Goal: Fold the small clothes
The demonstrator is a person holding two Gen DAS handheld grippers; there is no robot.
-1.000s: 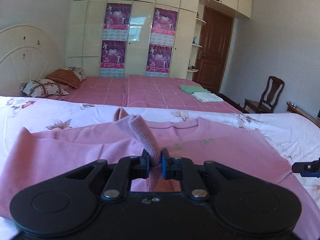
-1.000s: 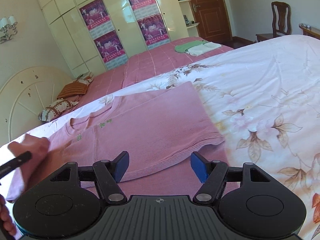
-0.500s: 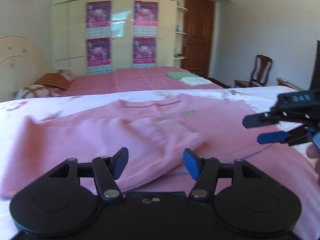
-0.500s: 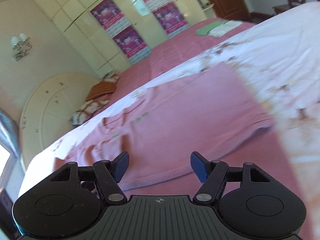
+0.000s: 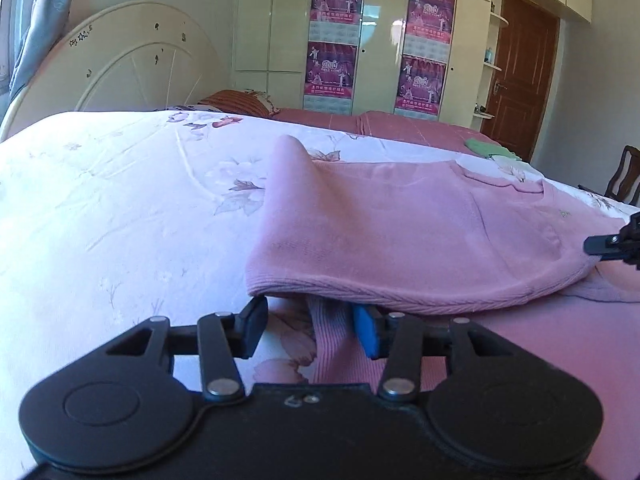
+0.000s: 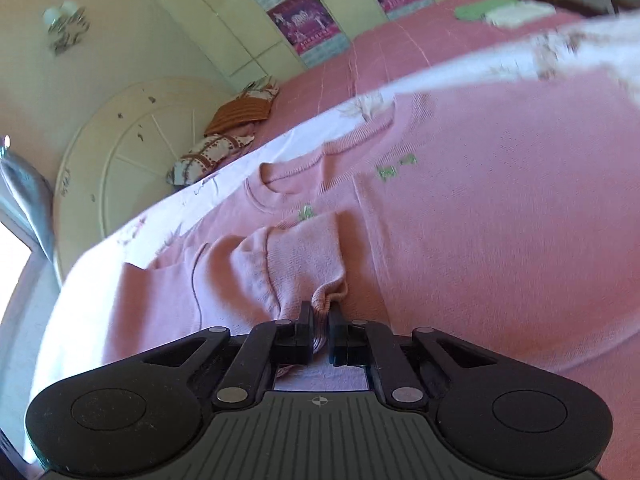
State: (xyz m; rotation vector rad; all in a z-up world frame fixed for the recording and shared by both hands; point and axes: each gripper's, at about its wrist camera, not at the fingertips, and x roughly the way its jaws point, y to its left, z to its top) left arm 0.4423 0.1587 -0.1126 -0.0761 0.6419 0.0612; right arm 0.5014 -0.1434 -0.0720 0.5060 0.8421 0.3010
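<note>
1. On the bed's flowered white sheet (image 5: 120, 208) lies a pink knitted sweater (image 5: 400, 232), soft and finely ribbed along its hem, with small green stitching below the round collar.
2. The left hand-held gripper (image 5: 310, 330) has its jaws partly apart and closing; a ribbed pink strip of the sweater lies between them, against the blue pad (image 5: 370, 334), clear of the other.
3. The right hand-held gripper (image 6: 320, 334) is pinched tight on a bunched fold of the sweater.
4. A second ago the left one clamped a raised cuff and the right stood wide open over flat cloth; those states have swapped.
5. The left view alone shows the hem's underside and a brown door (image 5: 516, 76); only the right view shows the collar (image 6: 320, 168), a patterned pillow (image 6: 208, 156) and a wall lamp (image 6: 66, 26).
</note>
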